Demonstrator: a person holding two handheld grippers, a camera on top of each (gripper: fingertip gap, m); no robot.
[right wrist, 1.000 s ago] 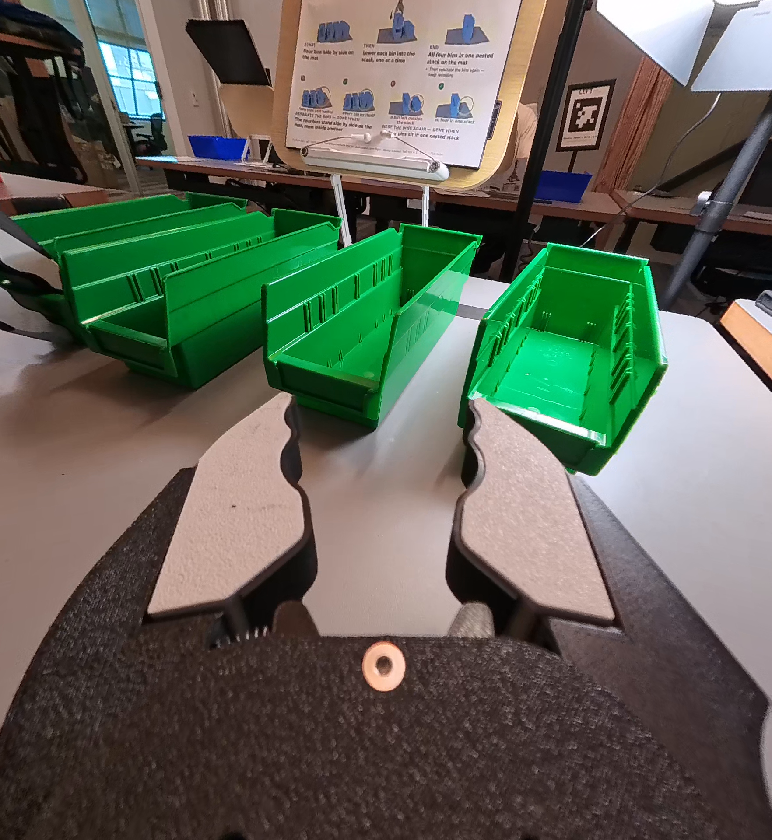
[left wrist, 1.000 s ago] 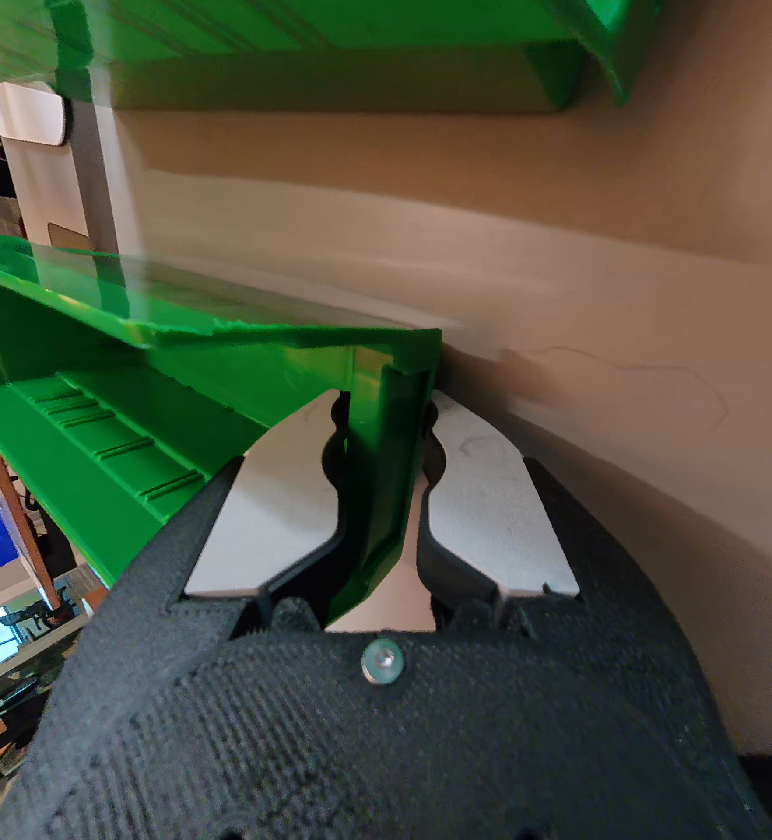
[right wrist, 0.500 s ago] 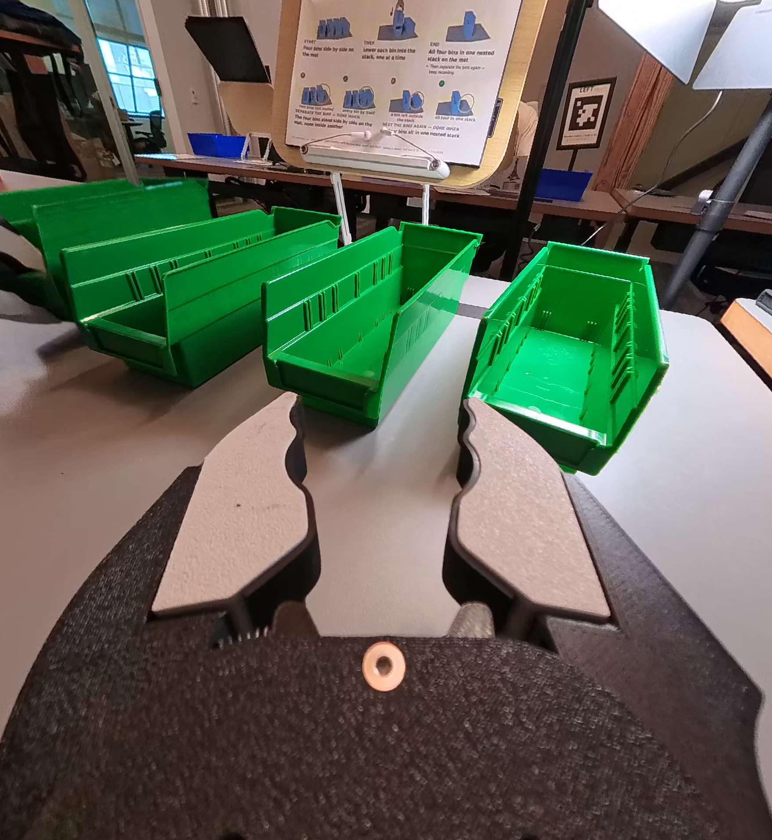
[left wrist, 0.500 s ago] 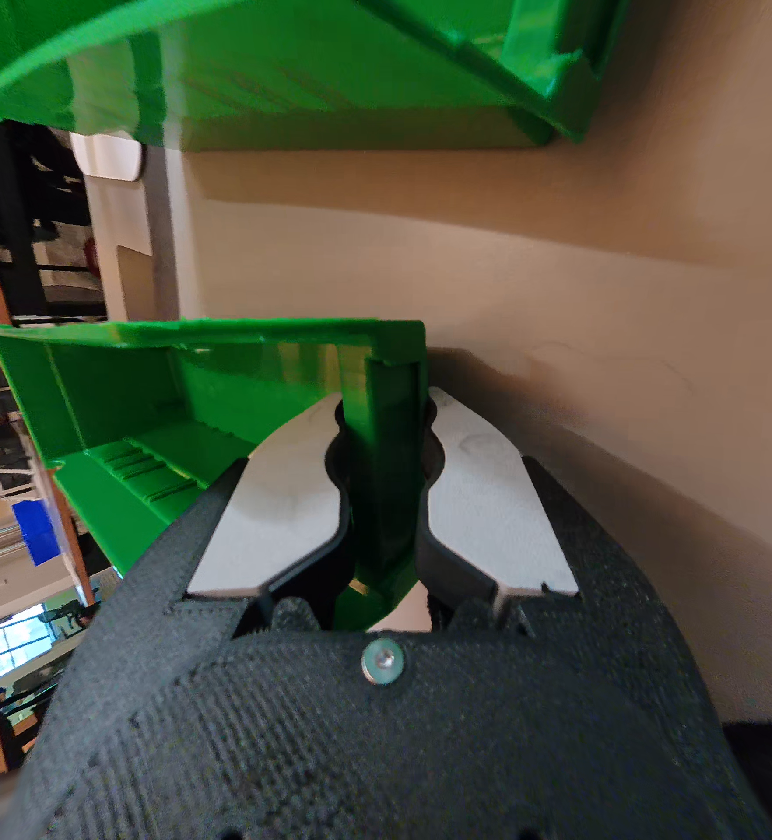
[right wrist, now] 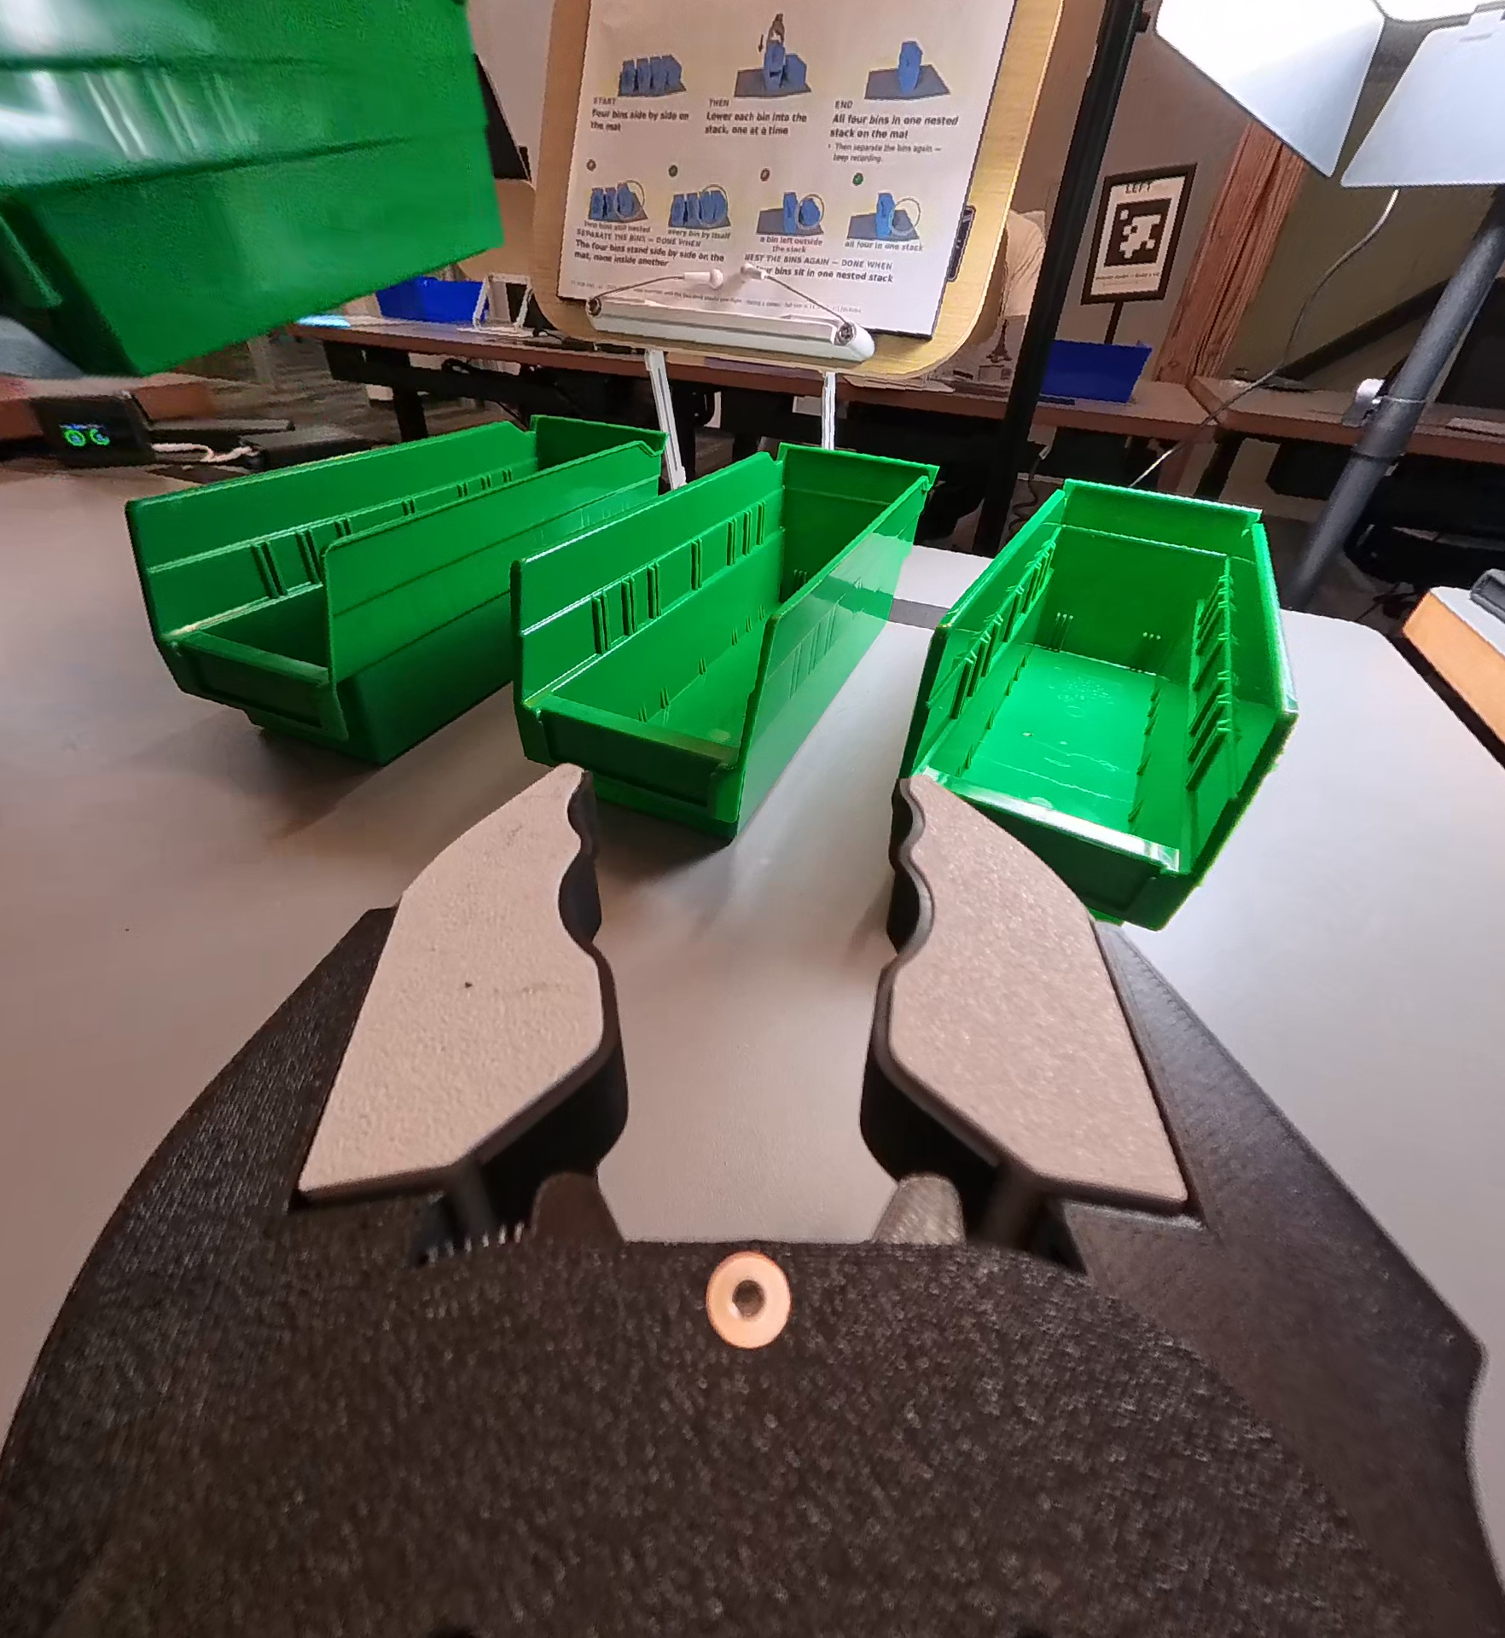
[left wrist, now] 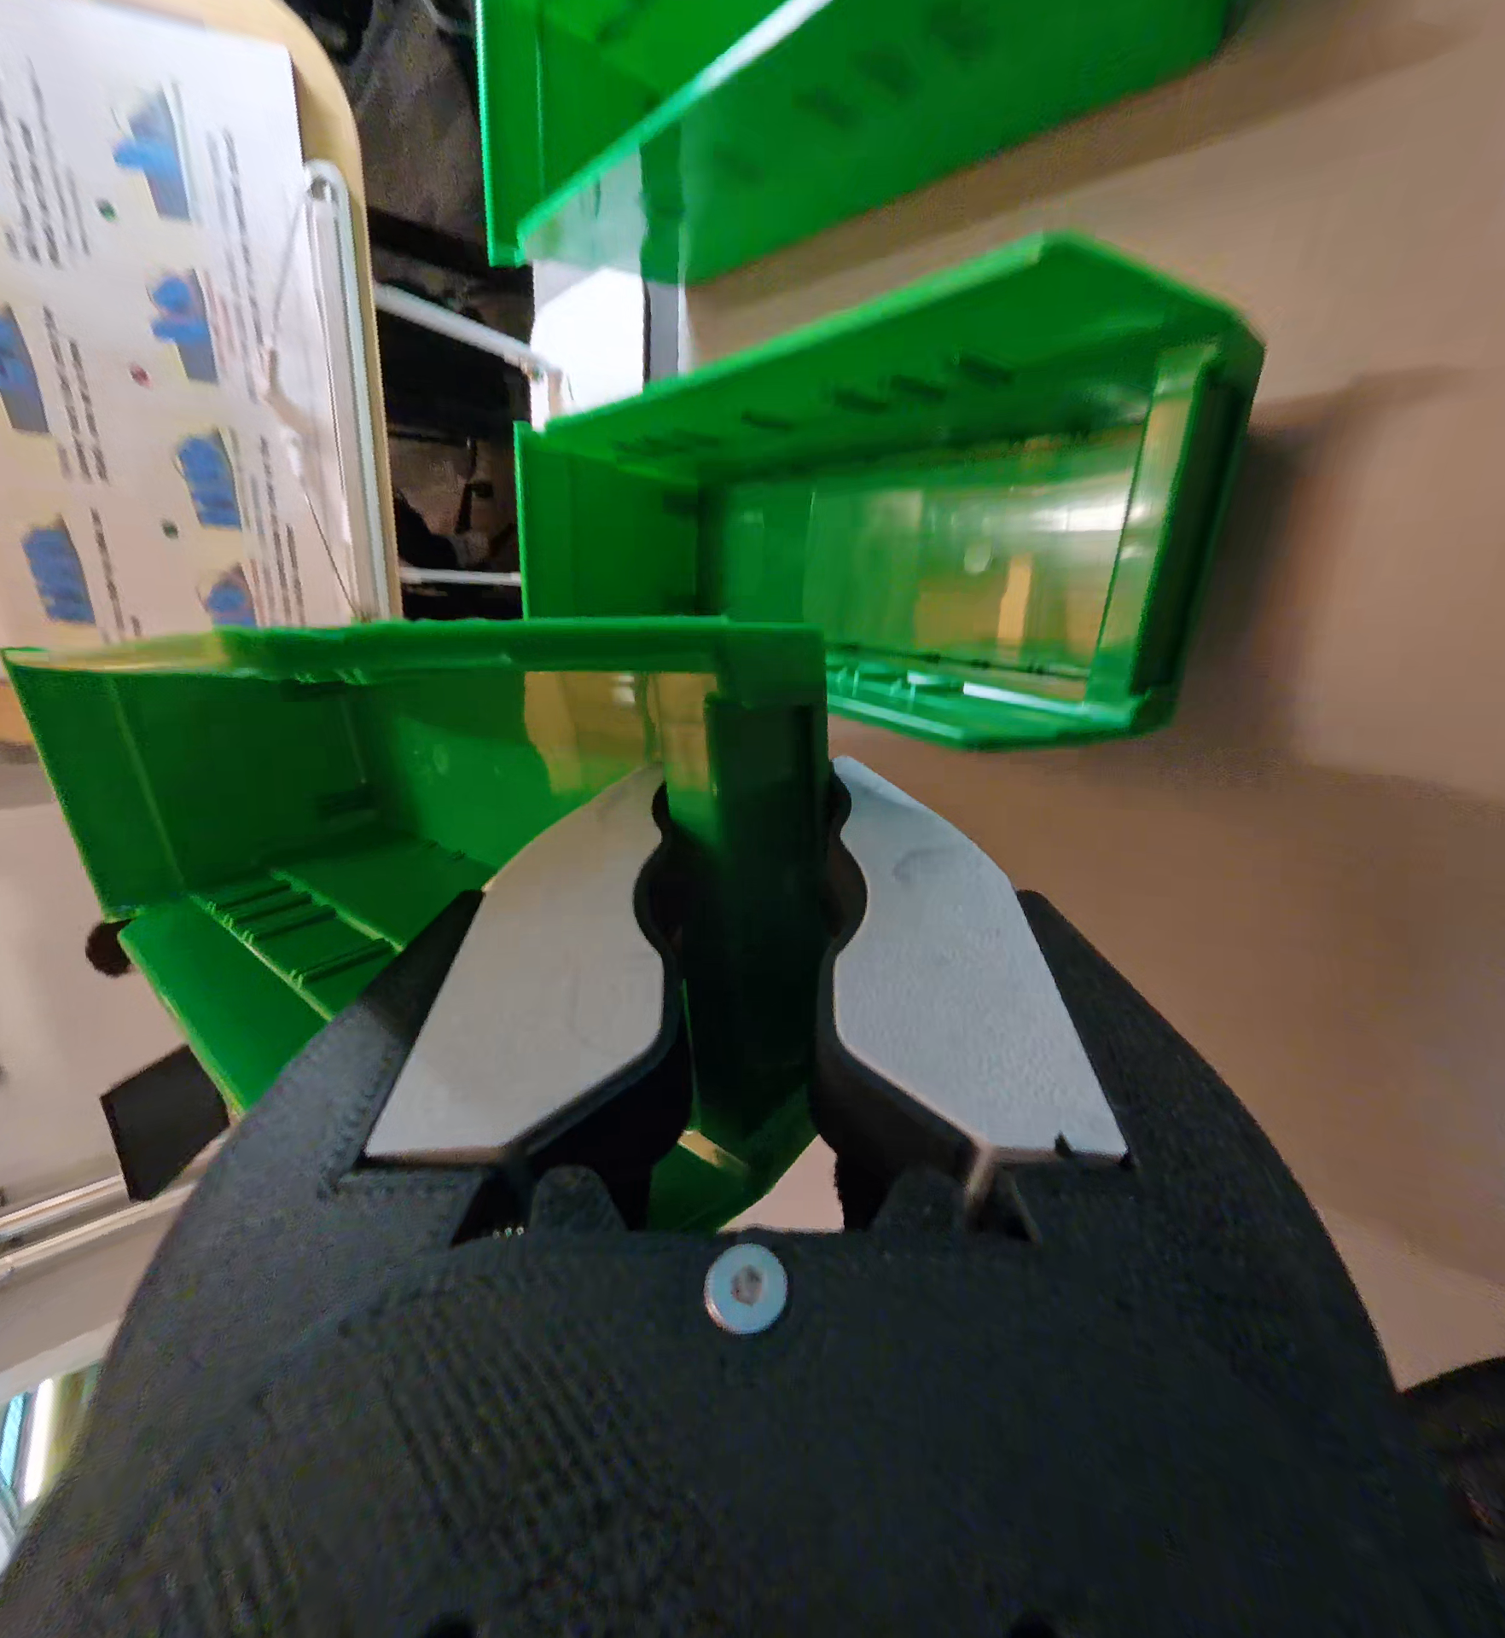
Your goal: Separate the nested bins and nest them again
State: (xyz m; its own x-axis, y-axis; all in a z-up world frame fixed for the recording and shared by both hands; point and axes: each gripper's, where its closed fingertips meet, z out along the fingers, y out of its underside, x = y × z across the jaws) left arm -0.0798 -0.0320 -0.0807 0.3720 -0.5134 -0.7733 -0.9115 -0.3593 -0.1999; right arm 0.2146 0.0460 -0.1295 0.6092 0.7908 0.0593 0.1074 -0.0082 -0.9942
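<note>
The left hand-held gripper [left wrist: 751, 895] is clamped on the end wall of a green bin [left wrist: 306, 798], lifted clear of the grey worktop [right wrist: 199, 886]. In the right wrist view that raised bin shows at eleven o'clock. Three more green bins [right wrist: 713, 638] sit side by side on the worktop. The right hand-held gripper [right wrist: 744, 873] hovers empty, fingers apart.

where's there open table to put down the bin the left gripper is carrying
The table is bare in front of and left of the left bin, and right of the tilted right bin. The gaps either side of the middle bin look narrow. The left gripper holds the lifted bin above the left end.
</note>
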